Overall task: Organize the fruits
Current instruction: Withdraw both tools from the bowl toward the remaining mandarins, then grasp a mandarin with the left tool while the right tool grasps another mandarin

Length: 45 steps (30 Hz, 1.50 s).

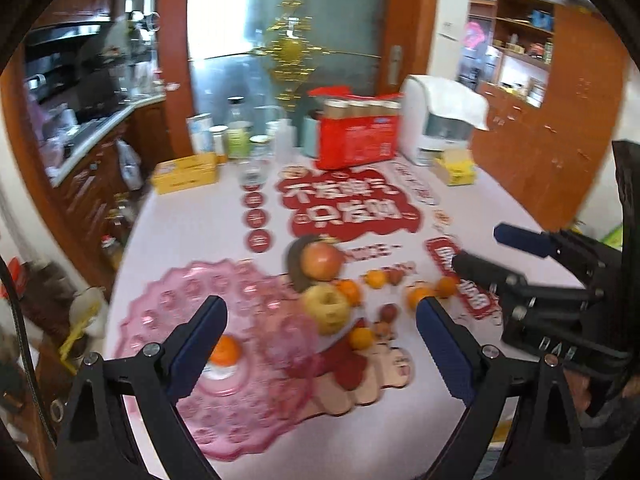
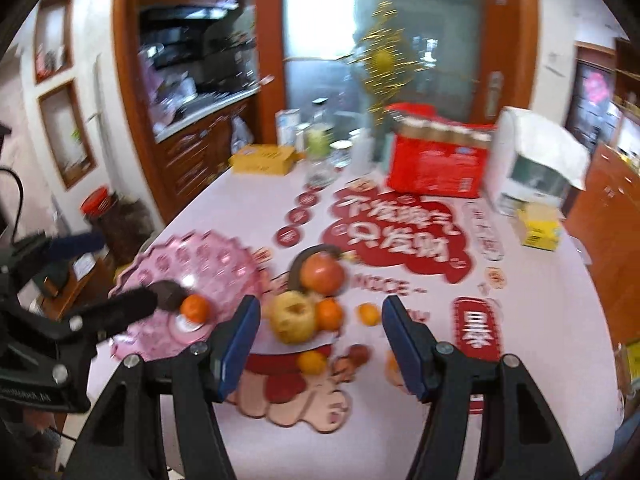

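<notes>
Table [image 1: 200,220] w/ pale cloth & red decals carries everything. Pink plate [image 1: 168,308] sits on its near-left part; 1 orange [image 1: 226,350] lies in plate's centre. Red box [image 1: 356,140] & yellow box [image 1: 186,172] stand at far edge, well apart from fruit. Rest of fruit is loose on cloth just right of plate: red apple [image 1: 320,262] behind yellow apple [image 1: 326,306], approx touching; small oranges & brownish bits scattered nearby, too blurred to count. L gripper [image 1: 320,344] hovers over plate edge, jaws wide, nothing in them. R gripper [image 2: 316,344] above yellow apple, jaws abt half apart, empty.
</notes>
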Tool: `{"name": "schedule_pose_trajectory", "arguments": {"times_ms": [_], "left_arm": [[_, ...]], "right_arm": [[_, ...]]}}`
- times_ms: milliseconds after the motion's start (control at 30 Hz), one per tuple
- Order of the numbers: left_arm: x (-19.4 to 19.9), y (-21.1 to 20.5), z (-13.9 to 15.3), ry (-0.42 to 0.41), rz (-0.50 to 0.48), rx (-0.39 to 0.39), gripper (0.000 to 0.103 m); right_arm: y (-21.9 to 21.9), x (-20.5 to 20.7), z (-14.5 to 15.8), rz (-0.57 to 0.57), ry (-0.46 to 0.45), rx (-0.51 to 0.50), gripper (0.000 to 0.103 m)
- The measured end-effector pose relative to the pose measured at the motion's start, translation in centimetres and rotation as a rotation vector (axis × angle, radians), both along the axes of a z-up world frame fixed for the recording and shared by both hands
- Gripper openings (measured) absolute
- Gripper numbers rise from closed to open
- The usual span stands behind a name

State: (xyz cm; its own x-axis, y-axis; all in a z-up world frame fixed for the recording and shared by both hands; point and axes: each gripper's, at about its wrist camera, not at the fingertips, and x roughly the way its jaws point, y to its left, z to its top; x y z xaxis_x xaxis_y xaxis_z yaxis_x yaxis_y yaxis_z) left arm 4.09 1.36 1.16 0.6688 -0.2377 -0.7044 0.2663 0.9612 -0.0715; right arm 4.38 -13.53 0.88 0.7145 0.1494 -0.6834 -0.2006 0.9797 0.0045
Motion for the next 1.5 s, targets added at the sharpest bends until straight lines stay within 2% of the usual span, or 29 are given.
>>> {"name": "schedule_pose_trajectory", "arguments": {"times_ms": [200,400,600,800,867,967,1067,1133,1233,1433,1500], "left_arm": [[1.4,-5.1,-0.1,0.034,-0.081,-0.013,0.097],[2.3,-10.7,-1.1,0.053,-0.094,0.046,0.097],[4.4,-16.2,-4.7,0.135,-0.082,0.040,0.097],[7.7,-18.6,-11.8,0.277,0.024,-0.061,0.096],[8.3,-19.1,-14.2,0.319,0.052,-0.088,0.092],[8.9,-19.7,-17.2,0.348,0.087,-0.082,0.089],[9.7,-19.8,-19.7,0.390,0.119,-0.080,0.075],[10.1,-19.5,-20.6,0.415,0.136,-0.078,0.063],[10.4,-18.9,-21.6,0.443,0.166,-0.080,0.052],[10.3,-18.1,-22.2,0.457,0.182,-0.103,0.045],[10.2,-18.1,-22.2,0.461,0.182,-0.111,0.039]], "right_arm": [[-5.8,-0.7,2.1,-0.115,-0.049,0.001,0.064],[-11.5,0.1,1.8,-0.163,-0.036,0.018,0.064],[-16.7,2.9,-0.6,-0.131,0.034,0.002,0.064],[-19.3,7.0,-6.5,-0.046,0.160,-0.001,0.064],[-19.4,8.2,-8.9,0.000,0.212,0.002,0.064],[-19.0,9.8,-12.5,0.068,0.278,-0.013,0.063],[-18.6,10.8,-14.8,0.129,0.329,0.002,0.063],[-18.1,11.2,-16.3,0.172,0.355,0.006,0.061],[-17.4,11.8,-17.9,0.217,0.394,0.016,0.056],[-15.8,12.6,-19.8,0.314,0.451,0.058,0.053],[-15.4,12.7,-20.2,0.339,0.473,0.066,0.053]]}}
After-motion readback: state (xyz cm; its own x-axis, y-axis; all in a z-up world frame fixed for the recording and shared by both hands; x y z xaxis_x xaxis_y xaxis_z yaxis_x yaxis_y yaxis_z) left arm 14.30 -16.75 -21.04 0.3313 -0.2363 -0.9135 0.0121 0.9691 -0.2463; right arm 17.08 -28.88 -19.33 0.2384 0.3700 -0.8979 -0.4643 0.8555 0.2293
